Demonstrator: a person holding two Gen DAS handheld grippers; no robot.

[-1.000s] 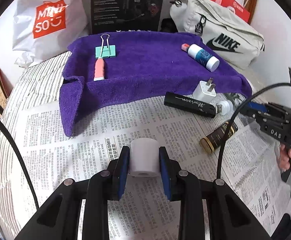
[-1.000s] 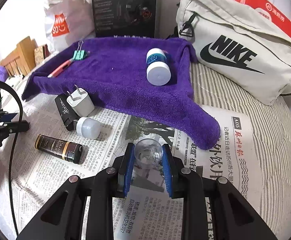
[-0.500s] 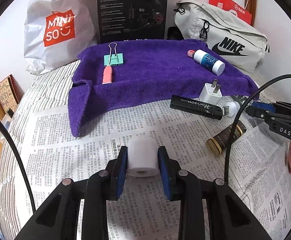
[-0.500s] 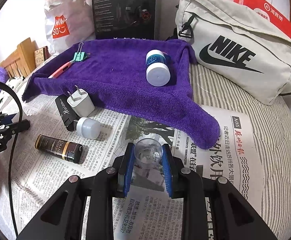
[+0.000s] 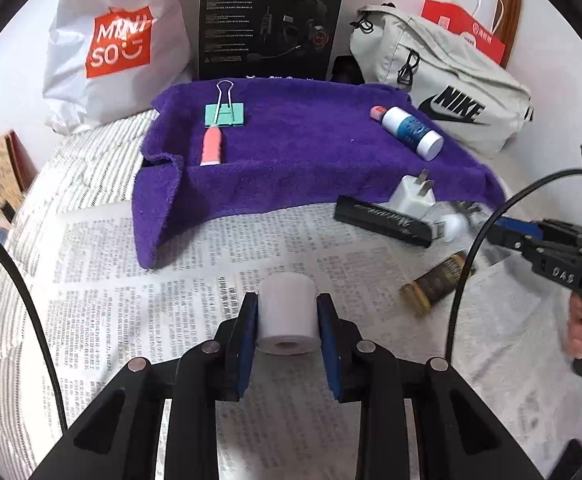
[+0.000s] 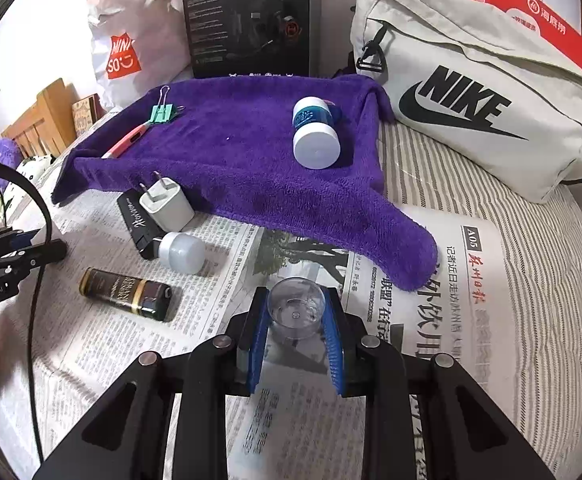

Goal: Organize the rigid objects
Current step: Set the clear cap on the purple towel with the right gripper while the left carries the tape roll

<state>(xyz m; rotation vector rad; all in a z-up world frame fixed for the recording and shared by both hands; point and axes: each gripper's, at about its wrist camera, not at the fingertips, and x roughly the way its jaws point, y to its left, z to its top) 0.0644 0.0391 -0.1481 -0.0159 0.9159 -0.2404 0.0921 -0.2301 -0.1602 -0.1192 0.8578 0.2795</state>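
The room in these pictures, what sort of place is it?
Probably a bedroom at home: the work surface looks like a bed with a striped sheet, shopping bags such as the Miniso bag lean on the wall, and a wooden headboard stands nearby.

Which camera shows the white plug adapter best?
The right wrist view: the white plug adapter sits near and unblocked, prongs up, leaning on a black case. The left wrist view shows it farther off.
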